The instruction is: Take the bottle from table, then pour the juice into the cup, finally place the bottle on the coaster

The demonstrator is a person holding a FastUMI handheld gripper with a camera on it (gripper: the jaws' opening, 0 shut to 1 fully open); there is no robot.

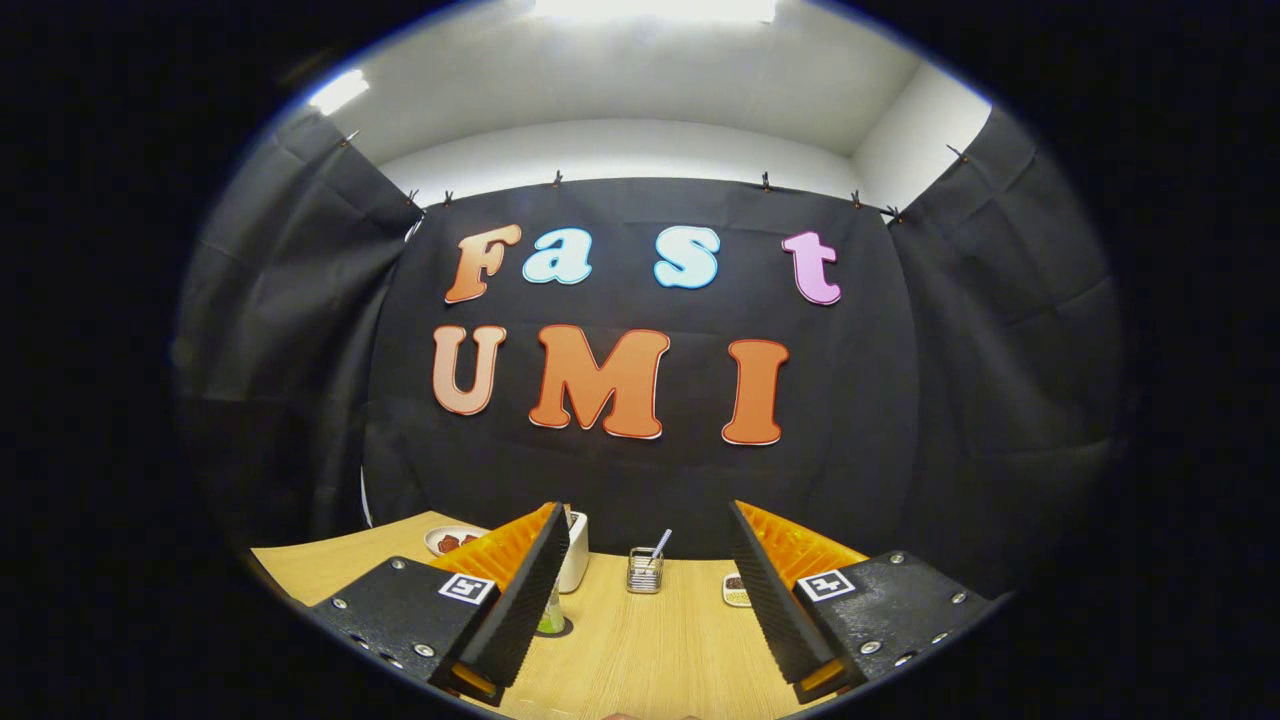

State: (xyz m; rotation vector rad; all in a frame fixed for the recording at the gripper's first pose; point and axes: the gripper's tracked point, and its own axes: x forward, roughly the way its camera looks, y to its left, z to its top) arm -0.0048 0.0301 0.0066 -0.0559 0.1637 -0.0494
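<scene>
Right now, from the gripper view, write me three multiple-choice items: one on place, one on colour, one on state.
1. Where does the wire holder stand?
A. on the table, beyond the fingers
B. between the fingers
C. on the dish

2. What colour is the table?
A. white
B. light wood
C. blue

3. How are the gripper fingers?
A. shut on the bottle
B. shut on nothing
C. open, gripping nothing

Answers: 1 A, it sits far down the table near the cloth wall. 2 B, the top shows pale wood grain. 3 C, a wide gap of bare table lies between the fingers; the green bottle peeks past the left finger.
</scene>
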